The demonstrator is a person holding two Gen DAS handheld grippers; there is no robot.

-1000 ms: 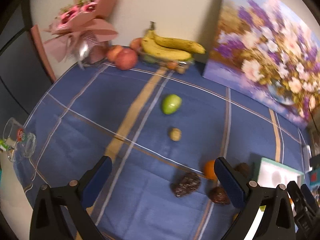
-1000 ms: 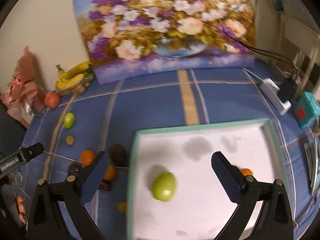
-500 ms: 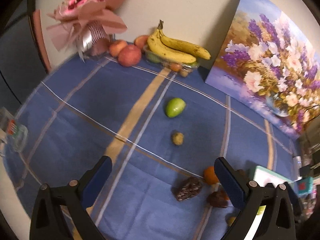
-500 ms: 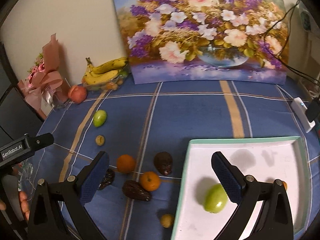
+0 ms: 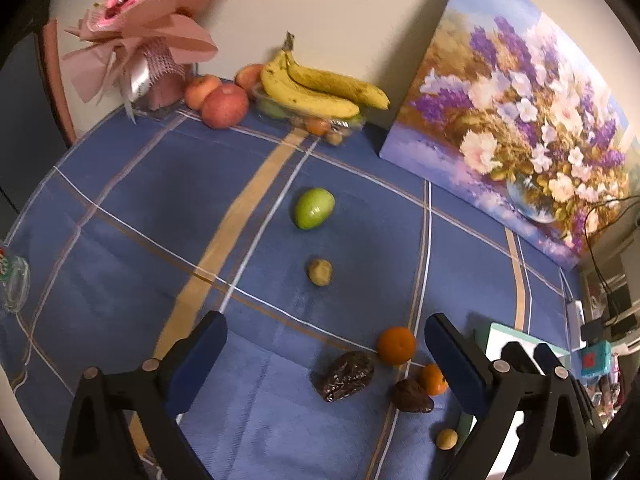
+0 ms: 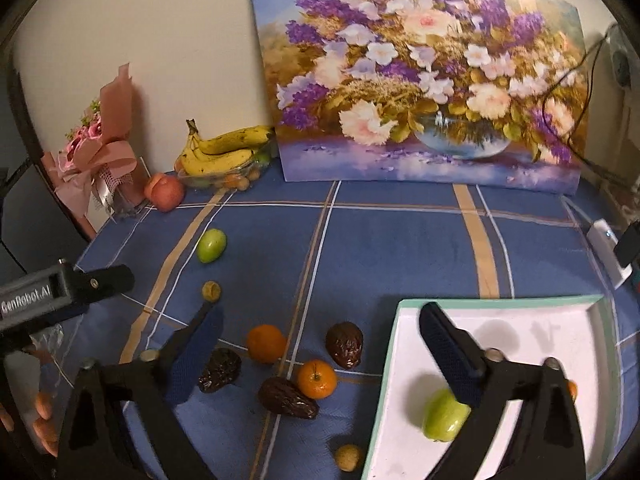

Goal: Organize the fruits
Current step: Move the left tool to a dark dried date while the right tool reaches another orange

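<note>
Across the blue cloth point(image 6: 380, 248), going left to right in the right wrist view: a green fruit point(image 6: 211, 245) at ten o'clock, a small tan fruit point(image 6: 211, 291) below it, then a cluster near centre of two oranges point(image 6: 266, 343) point(image 6: 317, 379), three dark wrinkled fruits point(image 6: 344, 344) point(image 6: 219, 369) point(image 6: 287, 397), and a second small tan fruit point(image 6: 348, 457) at six o'clock. At four o'clock lies the white tray point(image 6: 520, 312), with one green fruit point(image 6: 445, 415) already in it and an orange one barely showing behind the finger.

The step in hand looks like fetching the next loose fruit for the tray. Done well, the claw should come down over one round fruit with a finger on either side, squeeze gently so it does not roll or bruise, and avoid nudging its close neighbours.

The left gripper point(image 5: 324, 354) hovers above the cloth, tilted forward and down, jaws wide and empty, the cluster at its four o'clock. The right gripper point(image 6: 318, 338) hangs over the cluster and the tray's left edge, pitched down, likewise spread wide and holding nothing.
</note>
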